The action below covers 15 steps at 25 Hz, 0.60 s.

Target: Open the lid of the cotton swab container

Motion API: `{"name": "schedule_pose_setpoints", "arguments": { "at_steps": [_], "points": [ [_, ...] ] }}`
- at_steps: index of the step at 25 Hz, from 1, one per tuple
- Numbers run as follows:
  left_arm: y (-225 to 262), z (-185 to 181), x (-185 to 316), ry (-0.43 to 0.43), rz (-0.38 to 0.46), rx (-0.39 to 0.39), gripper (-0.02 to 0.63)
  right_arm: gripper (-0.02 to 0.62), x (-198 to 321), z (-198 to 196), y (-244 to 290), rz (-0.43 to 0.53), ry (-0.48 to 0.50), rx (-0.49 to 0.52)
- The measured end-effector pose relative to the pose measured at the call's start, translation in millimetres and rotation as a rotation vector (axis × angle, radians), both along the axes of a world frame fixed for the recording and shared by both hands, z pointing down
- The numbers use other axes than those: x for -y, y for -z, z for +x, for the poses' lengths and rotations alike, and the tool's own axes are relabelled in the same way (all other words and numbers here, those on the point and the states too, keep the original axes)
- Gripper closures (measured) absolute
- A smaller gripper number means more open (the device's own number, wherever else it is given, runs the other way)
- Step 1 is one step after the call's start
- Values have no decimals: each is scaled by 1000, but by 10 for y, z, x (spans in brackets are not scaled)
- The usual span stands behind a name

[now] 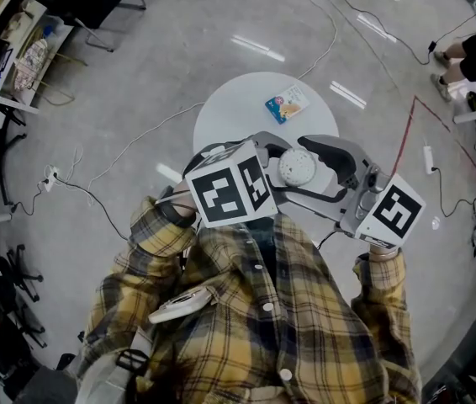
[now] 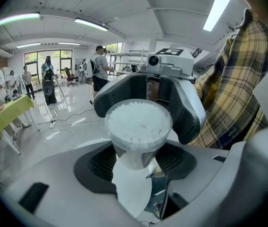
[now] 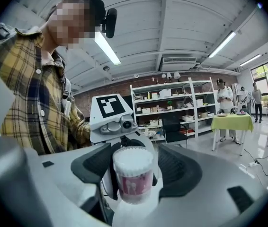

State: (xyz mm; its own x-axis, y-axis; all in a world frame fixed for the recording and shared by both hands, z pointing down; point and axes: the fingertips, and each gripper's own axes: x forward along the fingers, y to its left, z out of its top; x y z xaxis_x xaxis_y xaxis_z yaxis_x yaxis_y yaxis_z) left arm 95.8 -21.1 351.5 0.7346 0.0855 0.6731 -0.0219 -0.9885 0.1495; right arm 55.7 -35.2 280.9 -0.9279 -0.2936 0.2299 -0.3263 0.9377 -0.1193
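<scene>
- Holding the cotton swab container (image 2: 138,126) by its lower body, the left gripper (image 2: 137,163) had its dark pads pressed against the clear wall from both sides. The container filled the centre of the left gripper view, its white top tipped toward the camera.
- The right gripper (image 3: 135,170) stood wide and gripped nothing. The container rose from the lower centre of the right gripper view, squarely between its jaws, with a thin gap at each pad.
- The container's long axis ran bottom to top in both gripper views. The two grippers faced each other across it.
- From the head view the container showed as a white disc just right of centre, raised above the round table (image 1: 238,108).
- White swab tips filled the top, and whether a clear lid covered them could not be told.
- The right gripper looked better placed for the lid, since its pads flanked the container's upper part. Closing at rim level while the left gripper braced the body seemed the likely need.
</scene>
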Motion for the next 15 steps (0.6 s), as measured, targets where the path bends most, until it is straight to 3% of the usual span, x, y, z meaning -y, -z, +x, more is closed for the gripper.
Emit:
{"name": "schedule_pose_setpoints", "arguments": {
  "at_steps": [15],
  "points": [
    [47,2,-26,-35,-9,-2,337,313,11,-69,-6,0,29,3]
  ]
}}
